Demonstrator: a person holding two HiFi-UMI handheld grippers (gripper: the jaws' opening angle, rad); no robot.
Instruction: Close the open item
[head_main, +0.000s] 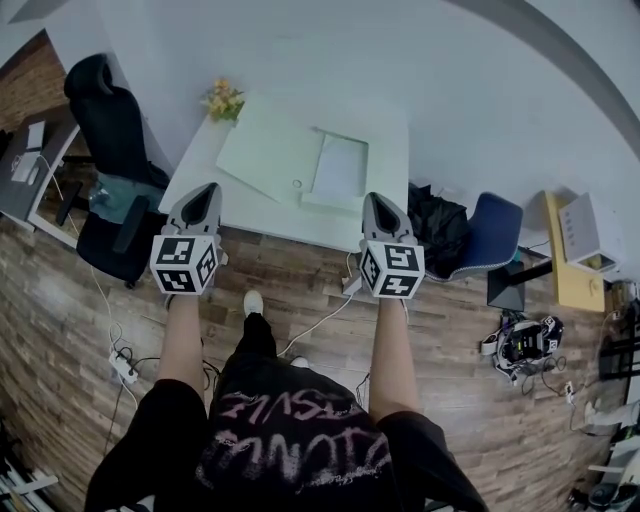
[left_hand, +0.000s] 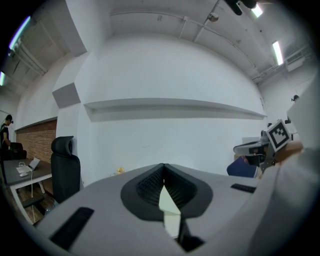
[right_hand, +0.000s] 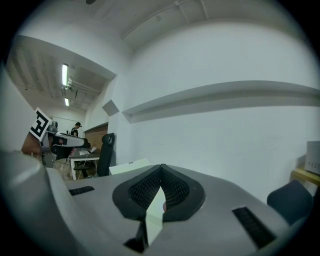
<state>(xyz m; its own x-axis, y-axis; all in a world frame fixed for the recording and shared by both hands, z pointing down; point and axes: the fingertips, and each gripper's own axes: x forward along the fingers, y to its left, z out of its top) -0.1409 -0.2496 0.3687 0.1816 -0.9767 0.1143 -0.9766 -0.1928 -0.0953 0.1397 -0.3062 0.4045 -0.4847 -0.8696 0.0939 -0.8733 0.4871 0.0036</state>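
A pale, laptop-like item lies open on the white table (head_main: 215, 150). Its wide lid (head_main: 272, 152) is folded back to the left and its base (head_main: 340, 172) is to the right. My left gripper (head_main: 207, 192) hovers just before the table's front edge, left of the item. My right gripper (head_main: 378, 203) hangs at the same edge, right of the item. Both are held above the floor, clear of the item. In each gripper view the jaws meet at their tips with nothing between them: left gripper (left_hand: 163, 167), right gripper (right_hand: 161, 168).
A small pot of yellow flowers (head_main: 223, 101) stands at the table's far left corner. A black office chair (head_main: 110, 130) is left of the table, and a black bag (head_main: 432, 228) and a blue chair (head_main: 488, 235) are to its right. Cables and a power strip (head_main: 124, 367) lie on the wood floor.
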